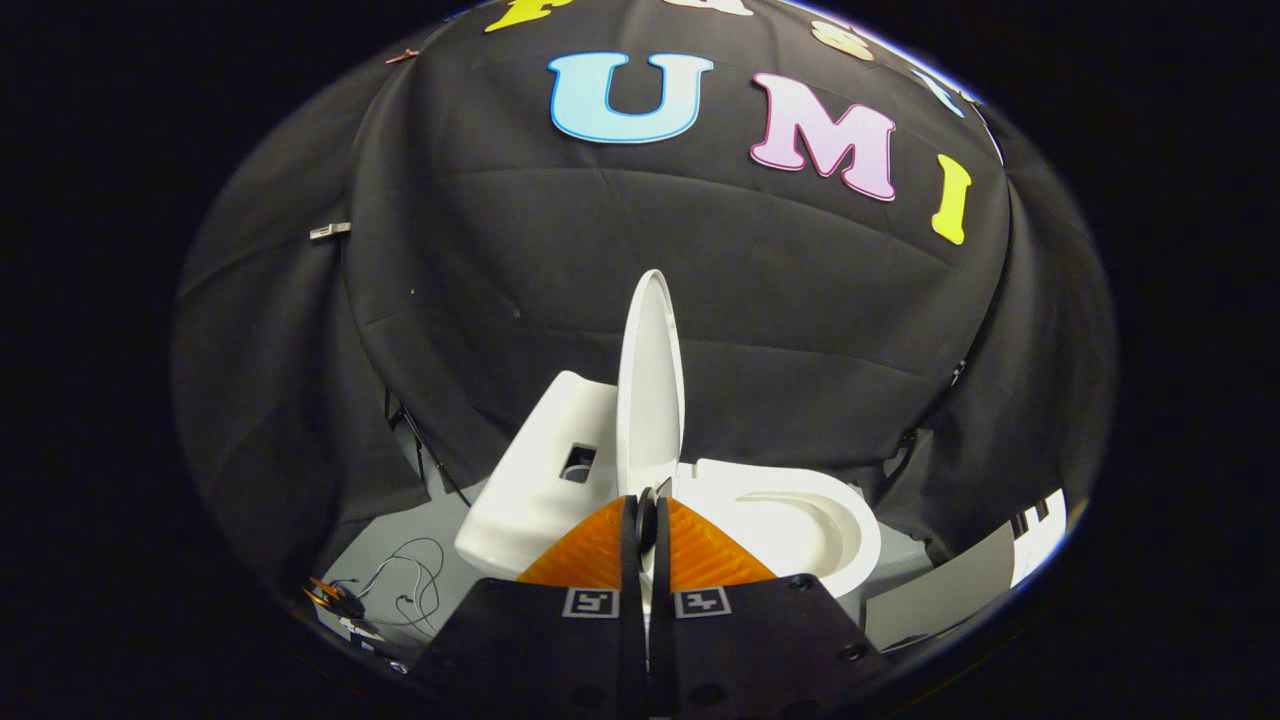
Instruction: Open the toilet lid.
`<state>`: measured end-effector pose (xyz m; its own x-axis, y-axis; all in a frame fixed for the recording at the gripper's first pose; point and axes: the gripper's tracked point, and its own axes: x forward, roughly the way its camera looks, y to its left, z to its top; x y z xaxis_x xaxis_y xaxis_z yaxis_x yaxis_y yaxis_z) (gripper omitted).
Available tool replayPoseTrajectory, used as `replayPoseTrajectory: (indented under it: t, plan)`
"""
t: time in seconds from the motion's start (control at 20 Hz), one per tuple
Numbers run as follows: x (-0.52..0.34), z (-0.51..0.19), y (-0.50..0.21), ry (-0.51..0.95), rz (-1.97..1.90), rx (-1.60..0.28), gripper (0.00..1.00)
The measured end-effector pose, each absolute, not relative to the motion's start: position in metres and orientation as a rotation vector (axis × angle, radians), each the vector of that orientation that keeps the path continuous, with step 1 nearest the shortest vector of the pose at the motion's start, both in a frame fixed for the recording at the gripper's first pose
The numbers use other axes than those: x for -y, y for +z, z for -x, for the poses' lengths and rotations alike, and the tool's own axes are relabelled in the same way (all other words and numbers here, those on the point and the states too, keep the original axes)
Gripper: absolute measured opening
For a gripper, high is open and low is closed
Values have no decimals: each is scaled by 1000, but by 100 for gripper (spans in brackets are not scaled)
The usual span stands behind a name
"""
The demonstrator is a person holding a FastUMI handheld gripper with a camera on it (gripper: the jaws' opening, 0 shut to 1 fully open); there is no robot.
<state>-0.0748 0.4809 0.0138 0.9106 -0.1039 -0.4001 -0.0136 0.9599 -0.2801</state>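
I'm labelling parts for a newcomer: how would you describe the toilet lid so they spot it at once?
Start at the white toilet before the black cloth wall. The lid stands upright between the tank and the open bowl, just beyond the nearly closed gripper. It alone is a thin oval seen edge-on, rising above everything else.

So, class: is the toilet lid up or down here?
Up. The lid stands nearly upright beside the tank, leaving the bowl uncovered. The gripper has its fingers closed together at the lid's base.
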Motion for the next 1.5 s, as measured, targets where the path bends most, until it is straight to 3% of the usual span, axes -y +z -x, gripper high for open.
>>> replayPoseTrajectory:
  t: [0.5,0.75,1.2,1.5]
  plan:
    - [-488,74,16,-22,281,-420,17]
    - [-489,73,21,26,321,-411,99]
    - [-486,84,111,148,135,-280,99]
    - [-436,83,169,195,55,-197,99]
